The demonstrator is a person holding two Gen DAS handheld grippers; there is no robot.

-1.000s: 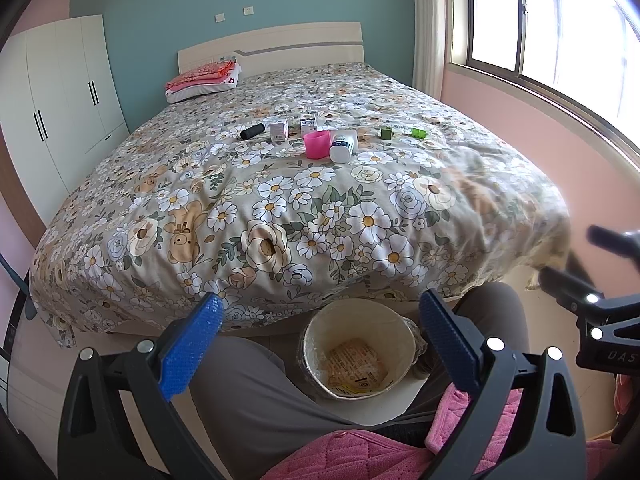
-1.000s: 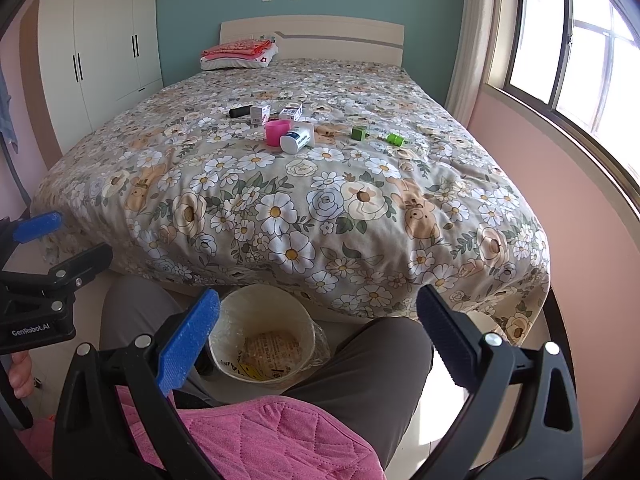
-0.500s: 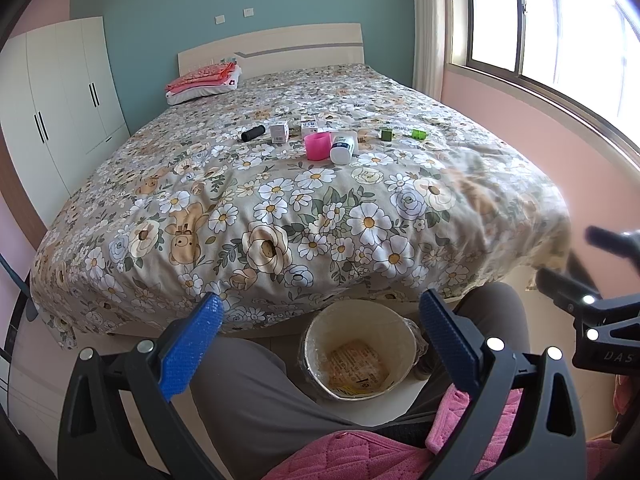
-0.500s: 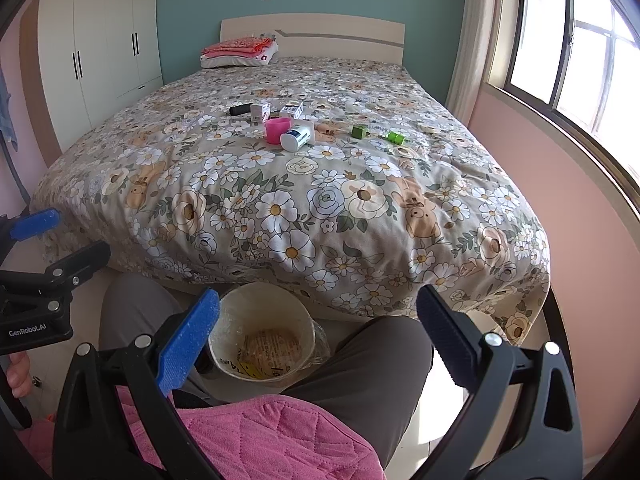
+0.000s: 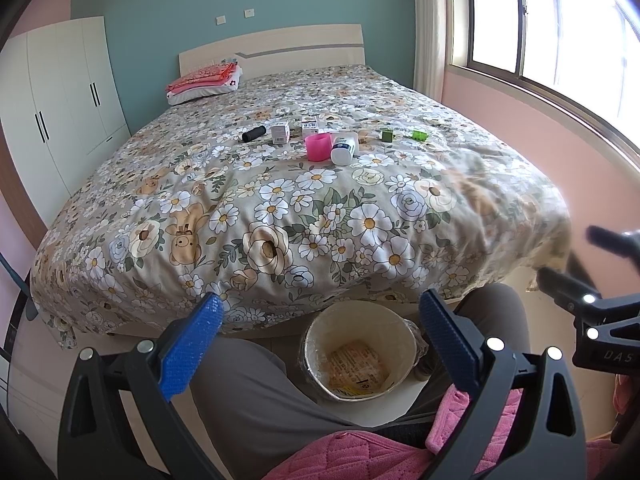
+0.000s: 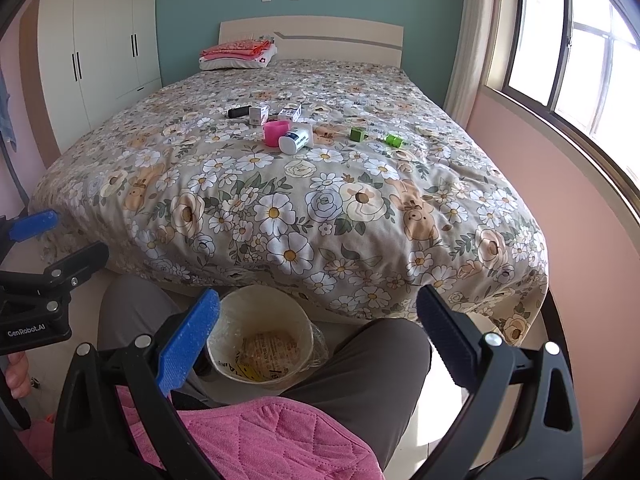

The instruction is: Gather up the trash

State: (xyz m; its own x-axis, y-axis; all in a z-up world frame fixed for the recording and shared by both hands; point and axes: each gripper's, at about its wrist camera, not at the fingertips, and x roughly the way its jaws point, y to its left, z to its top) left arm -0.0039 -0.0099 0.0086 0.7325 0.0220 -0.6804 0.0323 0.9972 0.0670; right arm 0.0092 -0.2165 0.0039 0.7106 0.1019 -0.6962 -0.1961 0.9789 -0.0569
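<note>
Your left gripper (image 5: 320, 336) and right gripper (image 6: 318, 330) are both spread wide, nothing between the ridged blue pads. Below them the round cream trash bin (image 6: 224, 320), plastic-lined, sits on the floor between your knees at the bed's foot edge, with a printed wrapper (image 5: 356, 364) inside. Only the right view shows your hand (image 6: 16, 374). The trash sits mid-bed: pink cup (image 5: 318, 147), white bottle (image 5: 344, 149), two small boxes, black cylinder (image 5: 253, 134), two green pieces. The quilt (image 5: 280, 208) between is bare.

Black gripper (image 5: 320, 332), blue pads (image 5: 188, 350); grey trousers (image 5: 256, 396), pink quilting (image 6: 256, 440)
</note>
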